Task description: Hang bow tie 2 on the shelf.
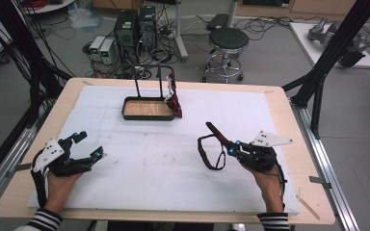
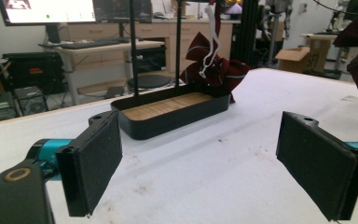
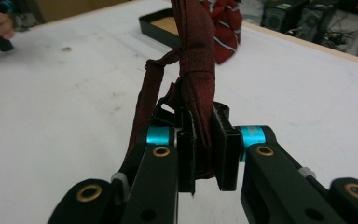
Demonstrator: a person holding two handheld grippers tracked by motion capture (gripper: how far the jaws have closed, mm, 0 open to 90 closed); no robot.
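Note:
My right gripper (image 1: 232, 147) is shut on a dark red bow tie (image 1: 218, 134) and holds it above the white sheet, right of the middle. The tie's thin strap (image 1: 203, 154) hangs in a loop below it. In the right gripper view the tie (image 3: 196, 70) stands up from between the pressed pads (image 3: 226, 149). A second, red striped bow tie (image 1: 175, 103) hangs on the black stand over a wood-bottomed tray (image 1: 147, 115). My left gripper (image 1: 89, 144) rests at the near left, open and empty, its pads (image 2: 93, 163) wide apart and facing the tray (image 2: 168, 123).
Two thin black rods (image 1: 137, 82) rise from the tray at the back middle of the table. The white sheet (image 1: 149, 159) covers most of the wooden tabletop. Beyond the far edge stand a stool (image 1: 228, 41) and computer cases (image 1: 135, 29).

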